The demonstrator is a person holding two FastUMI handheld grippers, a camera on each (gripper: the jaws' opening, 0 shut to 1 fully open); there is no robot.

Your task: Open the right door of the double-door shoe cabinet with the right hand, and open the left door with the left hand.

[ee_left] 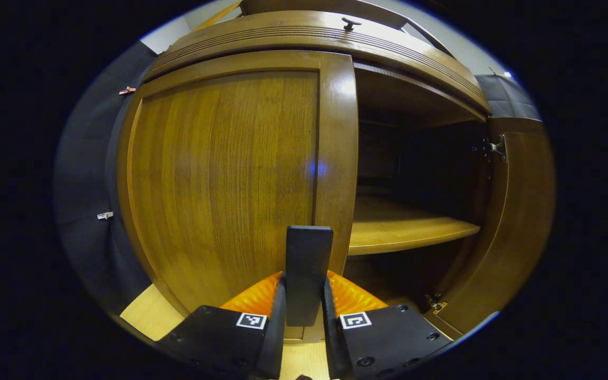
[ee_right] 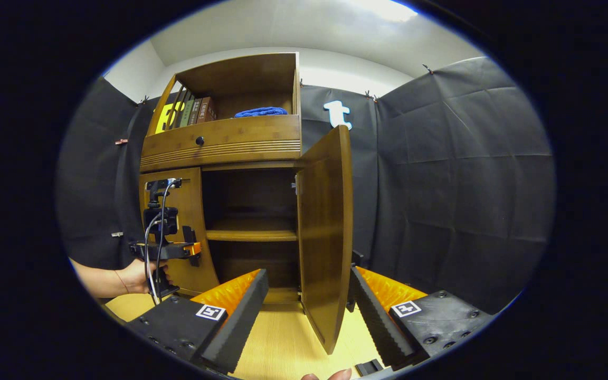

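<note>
A brown wooden shoe cabinet [ee_right: 219, 150] faces me. Its left door [ee_left: 225, 179] is closed. A dark upright handle [ee_left: 308, 253] sits on that door's inner edge, and my left gripper [ee_left: 306, 287] is shut on it, one finger pressing each side. In the right gripper view a hand [ee_right: 135, 277] holds the left gripper [ee_right: 190, 248] against the left door [ee_right: 185, 232]. The right door [ee_right: 325, 237] stands swung out towards me. My right gripper [ee_right: 308, 274] is open, its fingers standing apart on either side of that door's free edge. The right door [ee_left: 520, 211] also appears at the right of the left gripper view.
Inside the open right half is a shelf [ee_left: 404, 232]. Above the doors runs a drawer with a knob [ee_right: 199, 141]. The open top shelf holds books [ee_right: 188, 111] and a blue cloth [ee_right: 260, 112]. A pale wooden floor [ee_right: 283, 343] lies below, with black cloth walls [ee_right: 452, 184] around.
</note>
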